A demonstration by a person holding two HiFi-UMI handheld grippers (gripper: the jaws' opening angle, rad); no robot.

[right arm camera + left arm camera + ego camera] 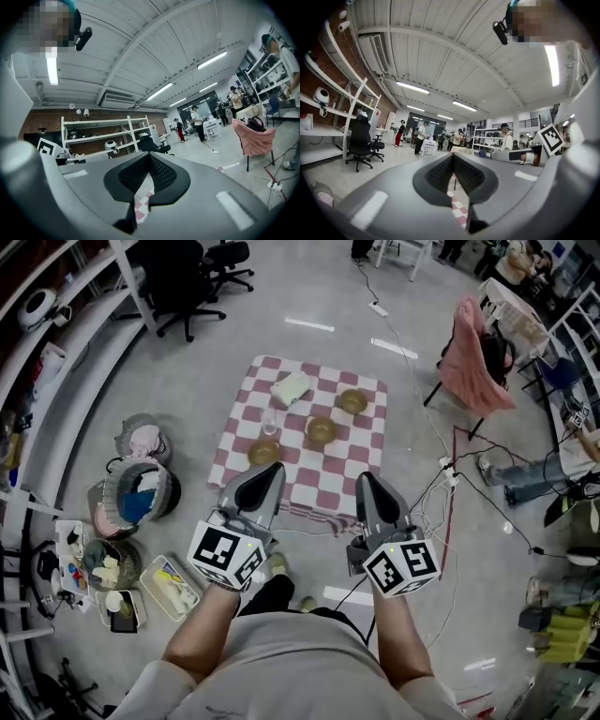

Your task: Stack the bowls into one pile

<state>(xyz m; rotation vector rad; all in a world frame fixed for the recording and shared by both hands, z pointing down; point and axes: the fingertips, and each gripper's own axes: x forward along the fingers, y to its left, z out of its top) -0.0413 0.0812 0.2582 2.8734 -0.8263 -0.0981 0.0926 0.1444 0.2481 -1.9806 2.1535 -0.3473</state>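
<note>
Left tool (277,471) and right tool (365,478) — both closed, empty — hover near 3 unstacked bowls (322,430).

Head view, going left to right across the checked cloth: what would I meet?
Left bowl → white bundle → middle bowl → right bowl.

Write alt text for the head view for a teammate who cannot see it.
Three brown bowls sit apart, unstacked, on a red-and-white checked cloth on the floor. The left gripper and right gripper, both shut and empty, are held above the cloth's near edge.
</note>
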